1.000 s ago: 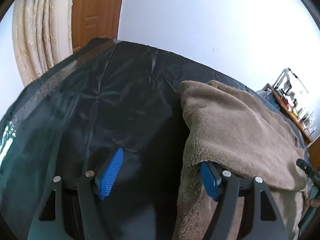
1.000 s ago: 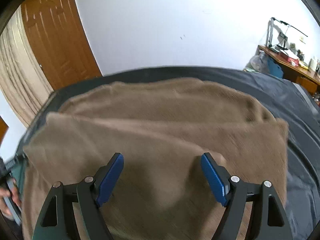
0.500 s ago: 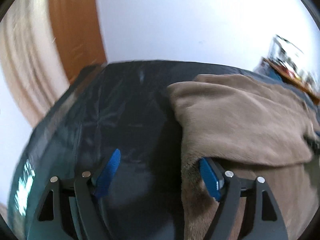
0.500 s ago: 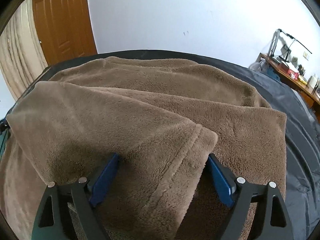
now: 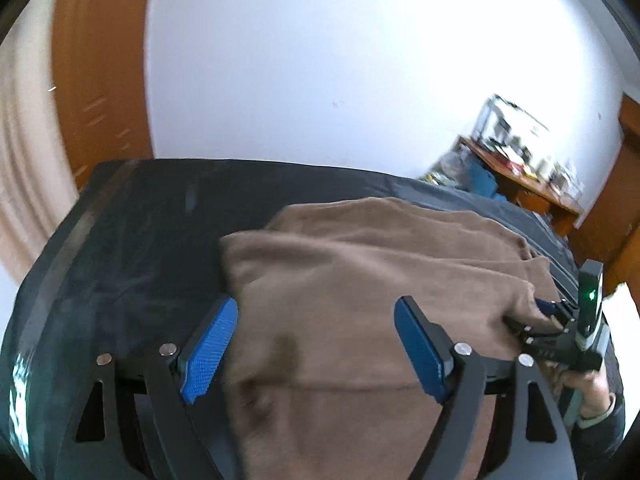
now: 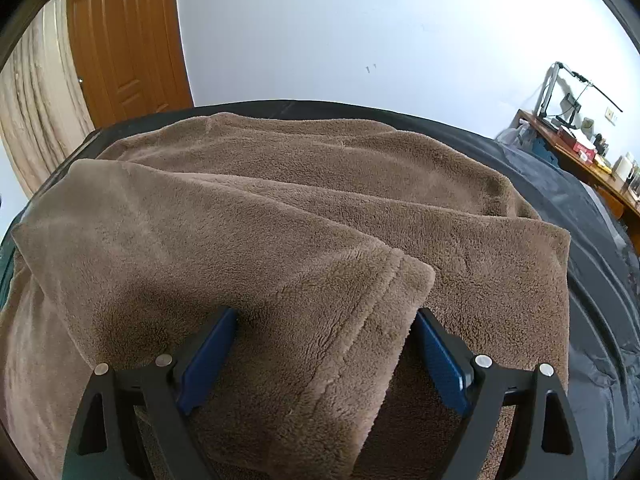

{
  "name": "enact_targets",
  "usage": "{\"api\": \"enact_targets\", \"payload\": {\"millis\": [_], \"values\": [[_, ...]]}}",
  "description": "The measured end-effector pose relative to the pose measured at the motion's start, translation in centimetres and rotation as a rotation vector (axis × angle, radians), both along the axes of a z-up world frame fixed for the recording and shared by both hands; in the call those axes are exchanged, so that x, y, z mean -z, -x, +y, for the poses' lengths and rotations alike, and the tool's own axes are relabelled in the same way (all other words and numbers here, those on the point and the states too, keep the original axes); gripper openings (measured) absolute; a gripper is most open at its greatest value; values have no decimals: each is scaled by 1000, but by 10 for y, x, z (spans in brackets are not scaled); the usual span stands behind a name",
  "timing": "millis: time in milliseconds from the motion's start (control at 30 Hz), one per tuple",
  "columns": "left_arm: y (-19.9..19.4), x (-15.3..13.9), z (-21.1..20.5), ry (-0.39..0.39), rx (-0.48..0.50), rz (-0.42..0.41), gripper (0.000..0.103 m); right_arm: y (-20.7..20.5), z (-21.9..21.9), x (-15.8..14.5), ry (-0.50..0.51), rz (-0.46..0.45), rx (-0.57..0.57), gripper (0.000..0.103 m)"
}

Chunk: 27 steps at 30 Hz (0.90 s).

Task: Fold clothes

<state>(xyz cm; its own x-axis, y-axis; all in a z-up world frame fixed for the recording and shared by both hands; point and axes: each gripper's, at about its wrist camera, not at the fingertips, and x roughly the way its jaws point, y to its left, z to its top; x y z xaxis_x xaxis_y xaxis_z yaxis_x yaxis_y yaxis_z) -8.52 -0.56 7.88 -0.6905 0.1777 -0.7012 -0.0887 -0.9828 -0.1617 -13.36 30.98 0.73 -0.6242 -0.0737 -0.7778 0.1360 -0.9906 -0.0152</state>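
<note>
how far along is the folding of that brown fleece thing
Partly done. The brown fleece garment lies on the dark bed cover with one part already folded across the top, its hemmed end near the right gripper. Both grippers are open, their pads either side of the fabric; neither has clamped it. The left gripper is at the other end. Left: more folds; the lower layer is spread wide.

Both wrist cameras sit low and close over the brown fleece garment point(image 6: 304, 216), facing the white wall point(image 5: 320, 60) at 12 o'clock; both share the door point(image 6: 124, 40) at 10 o'clock.
</note>
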Motion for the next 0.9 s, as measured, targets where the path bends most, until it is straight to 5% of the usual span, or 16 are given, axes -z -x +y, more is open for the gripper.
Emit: {"api": "enact_targets", "payload": {"millis": [233,400,600,900], "values": [[55,63,18,-10,-48,-240,85,1,1,0,11,-2,-2,91],[32,82,15,64,-22,-181,84,1,2,0,16,-3,-7,91],[28,78,14,46,-8,-162,85,1,2,0,15,-3,-13,91],[61,47,12,43,-51,-170,86,1,3,0,15,-6,-13,91]]}}
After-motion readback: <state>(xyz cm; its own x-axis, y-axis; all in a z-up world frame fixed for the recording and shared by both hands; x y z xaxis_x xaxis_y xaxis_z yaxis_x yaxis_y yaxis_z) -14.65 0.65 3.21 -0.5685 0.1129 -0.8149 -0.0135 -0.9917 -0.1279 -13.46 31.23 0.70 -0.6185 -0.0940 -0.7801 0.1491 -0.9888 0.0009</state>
